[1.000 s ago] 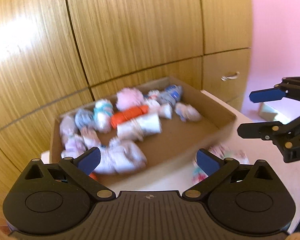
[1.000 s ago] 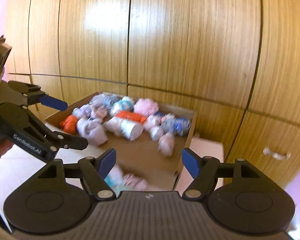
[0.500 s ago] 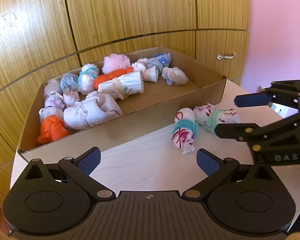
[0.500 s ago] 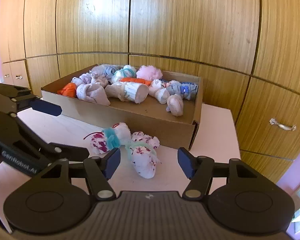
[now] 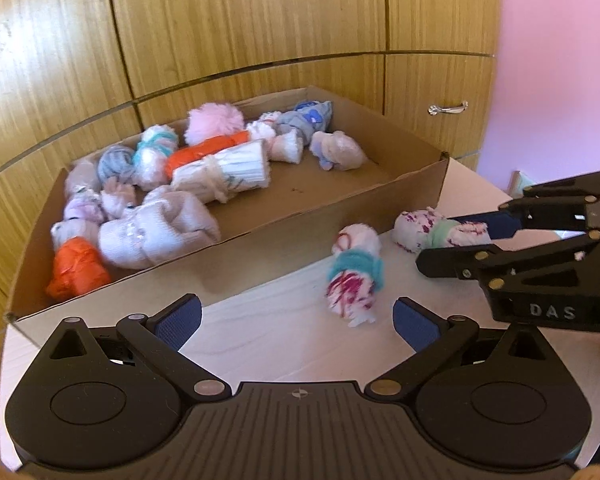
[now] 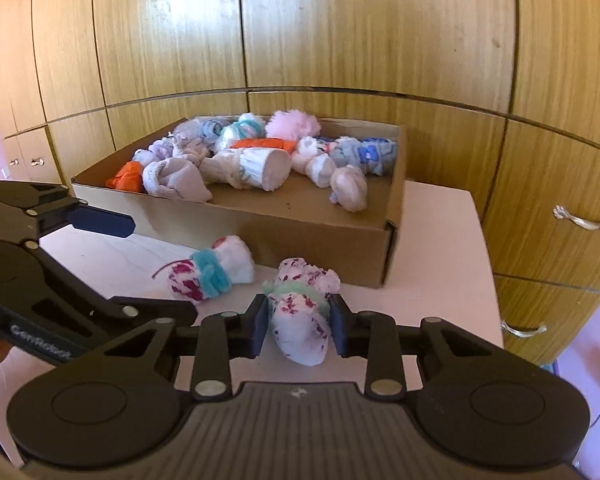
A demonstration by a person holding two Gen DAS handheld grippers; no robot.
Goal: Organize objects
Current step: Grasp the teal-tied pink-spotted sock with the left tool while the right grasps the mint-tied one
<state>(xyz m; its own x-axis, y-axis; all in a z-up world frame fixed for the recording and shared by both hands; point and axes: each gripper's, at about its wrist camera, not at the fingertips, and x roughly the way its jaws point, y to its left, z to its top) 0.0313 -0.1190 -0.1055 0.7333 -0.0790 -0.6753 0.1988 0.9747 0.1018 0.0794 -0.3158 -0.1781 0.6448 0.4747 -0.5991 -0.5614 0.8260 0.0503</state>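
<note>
On the pale bench, just in front of the cardboard box, lie two rolled sock bundles with magenta speckles. The right tongs pinch the green-banded bundle from both sides, the blue pads pressed against the cloth while it rests on the bench. Just beside it to the left lies the teal-banded bundle, apart from either tool. The left tongs hover spread wide above the bench, holding nothing, with the teal-banded bundle just ahead of their gap. Inside the box sit many more rolled bundles, among them an orange bundle, a fluffy pink bundle and a white ribbed bundle. Wooden cabinet doors stand behind.
</note>
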